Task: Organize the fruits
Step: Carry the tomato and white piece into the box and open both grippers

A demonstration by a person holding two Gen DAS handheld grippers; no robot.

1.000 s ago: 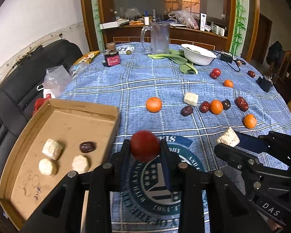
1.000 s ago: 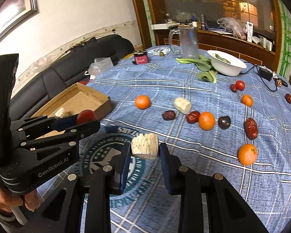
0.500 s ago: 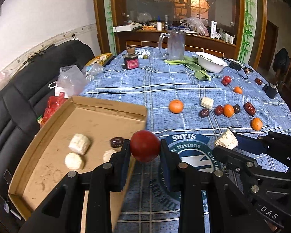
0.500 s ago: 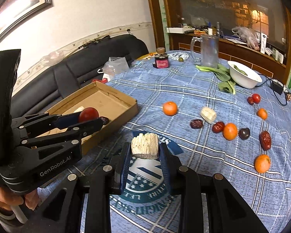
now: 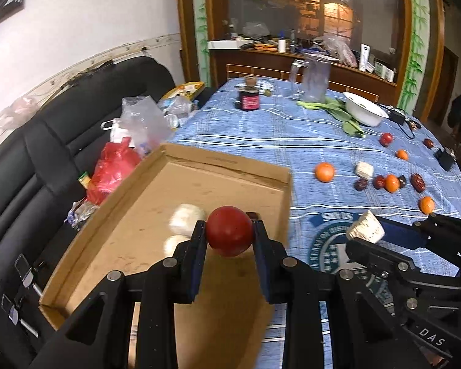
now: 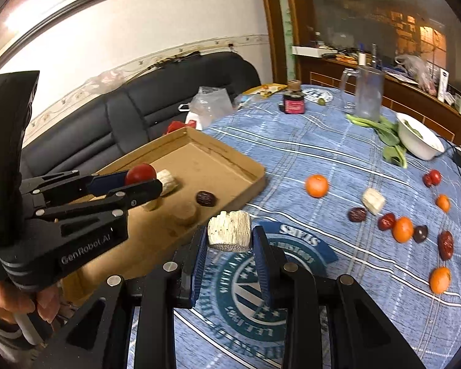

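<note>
My left gripper (image 5: 229,236) is shut on a red round fruit (image 5: 229,230) and holds it above the cardboard box (image 5: 138,233); it also shows in the right wrist view (image 6: 139,178). My right gripper (image 6: 229,240) is shut on a white cut chunk (image 6: 229,230), held above the tablecloth beside the box's right wall (image 6: 246,184); it also shows in the left wrist view (image 5: 365,230). In the box lie white chunks (image 6: 169,181) and a dark date (image 6: 205,198).
Oranges (image 6: 316,185), dates (image 6: 357,214), small red fruits (image 6: 431,178) and a white chunk (image 6: 373,200) lie scattered on the blue tablecloth (image 6: 307,141). A white bowl (image 6: 418,140), greens, a glass pitcher (image 6: 367,95) and a jar (image 6: 294,101) stand at the back. A black sofa (image 5: 46,160) with bags is at the left.
Both grippers have moved left. The left one with the red fruit is now over the box; the right one with the chunk is near the box's edge.
</note>
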